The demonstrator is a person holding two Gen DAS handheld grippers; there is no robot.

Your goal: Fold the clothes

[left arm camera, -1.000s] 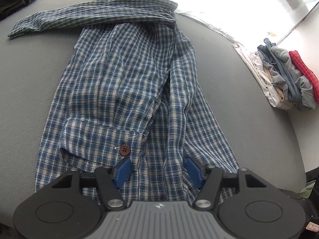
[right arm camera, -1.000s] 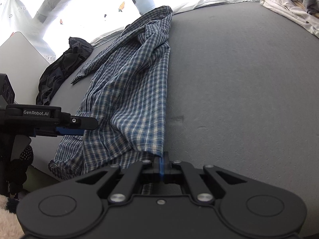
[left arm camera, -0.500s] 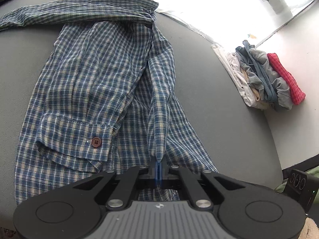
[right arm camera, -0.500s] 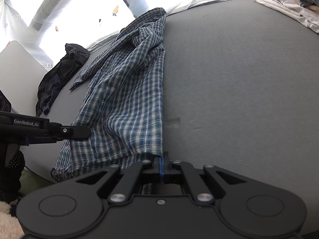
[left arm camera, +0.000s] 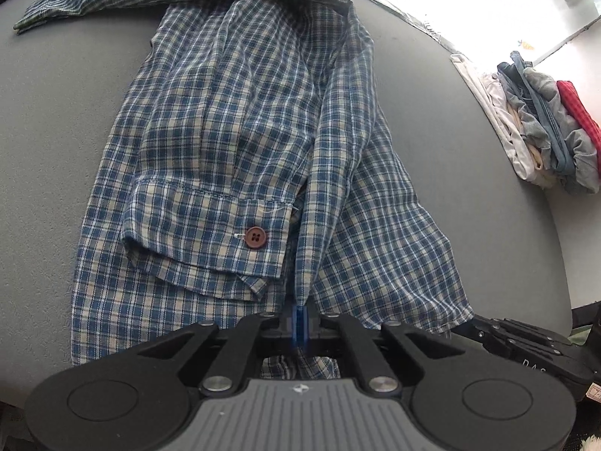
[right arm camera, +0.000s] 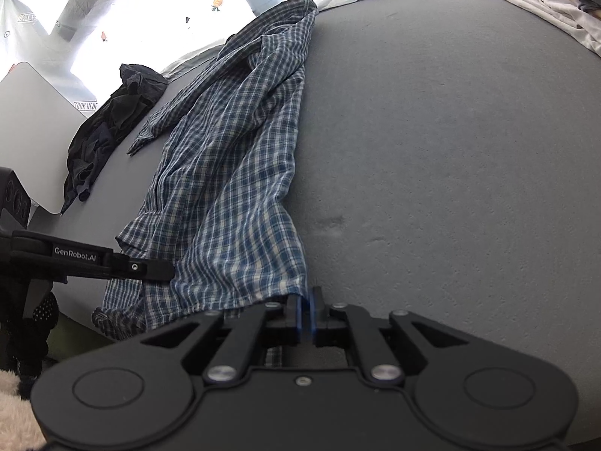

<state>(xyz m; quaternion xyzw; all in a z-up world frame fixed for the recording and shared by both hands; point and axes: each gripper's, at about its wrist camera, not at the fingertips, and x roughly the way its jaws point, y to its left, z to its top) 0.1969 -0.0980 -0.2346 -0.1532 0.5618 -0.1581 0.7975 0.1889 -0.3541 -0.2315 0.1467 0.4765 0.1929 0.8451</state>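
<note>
The blue-and-cream checked cotton shirt (left arm camera: 240, 143) lay lengthwise on the grey padded table (right arm camera: 450, 150), one buttoned cuff (left arm camera: 210, 233) folded across it. The left hand-held gripper (left arm camera: 299, 317) pinched a ridge of hem; the right hand-held gripper (right arm camera: 305, 314) was clamped on the hem corner, probably so both could lift that edge together for a fold.

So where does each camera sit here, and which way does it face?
Left wrist: sits on the left tool, looking along the blue plaid shirt on the grey padded table toward the pile of folded clothes; the right tool shows at lower right.
Right wrist: sits on the right tool at the shirt's near corner, facing the heap of dark clothes; the left tool enters from the left.
Shared: shirt, table, both tools.
</note>
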